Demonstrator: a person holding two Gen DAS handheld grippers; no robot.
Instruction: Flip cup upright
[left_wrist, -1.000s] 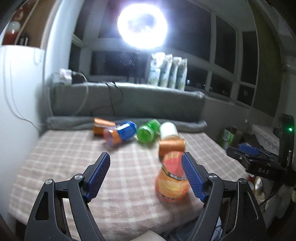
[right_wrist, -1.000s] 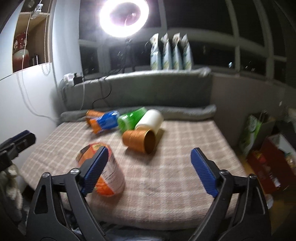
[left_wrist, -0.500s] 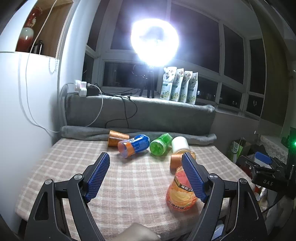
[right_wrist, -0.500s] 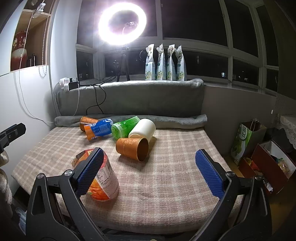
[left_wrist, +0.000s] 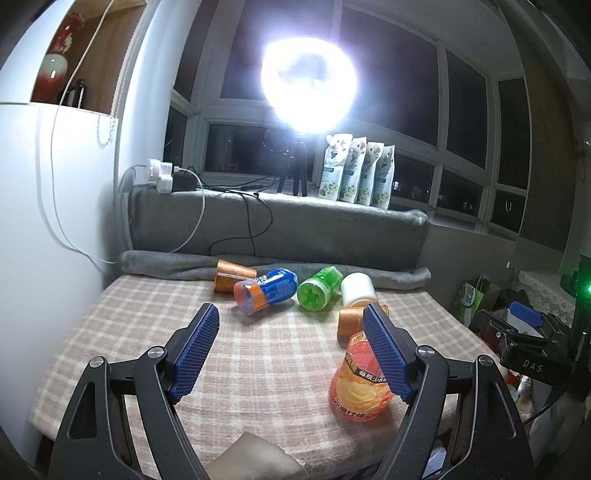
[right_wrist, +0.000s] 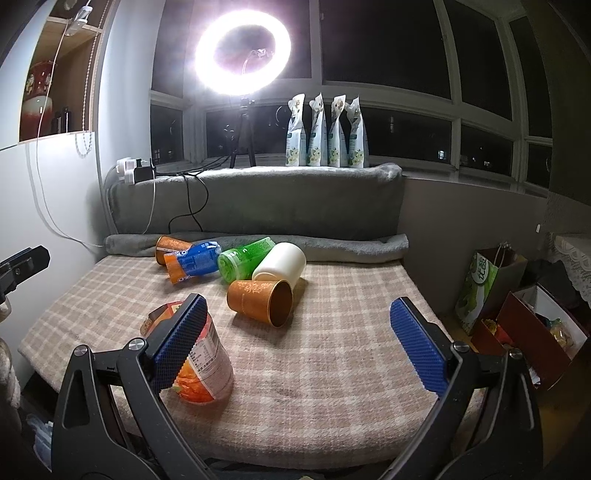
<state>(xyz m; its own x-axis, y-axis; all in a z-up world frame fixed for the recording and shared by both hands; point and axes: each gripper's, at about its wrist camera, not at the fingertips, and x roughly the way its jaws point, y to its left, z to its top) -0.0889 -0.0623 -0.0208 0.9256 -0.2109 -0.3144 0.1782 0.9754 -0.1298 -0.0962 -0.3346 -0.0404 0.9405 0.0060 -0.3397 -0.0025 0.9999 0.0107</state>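
Dark windows and a glaring ring light (right_wrist: 243, 48) back a checked blanket (right_wrist: 332, 350) spread over a raised surface. On it an orange jar (right_wrist: 203, 365) stands upright near the front edge, label outward; what it holds cannot be told. Behind it a brown paper cup (right_wrist: 260, 301) lies on its side, its open mouth facing right and showing nothing inside. Touching the cup's far side is a white cup (right_wrist: 282, 262), also tipped over. Further back a green bottle (right_wrist: 245, 258), a blue bottle (right_wrist: 194, 264) and a second brown cup (right_wrist: 171, 245) lie in a row against a rolled grey towel (right_wrist: 351, 247).

Both tools hang over the near edge with jaws spread wide and nothing between them: the left gripper (left_wrist: 291, 354) and the right gripper (right_wrist: 295, 339).

Compared with half a second ago, both views sit slightly closer and lower over the blanket; the cups, bottles and jar lie as they did.
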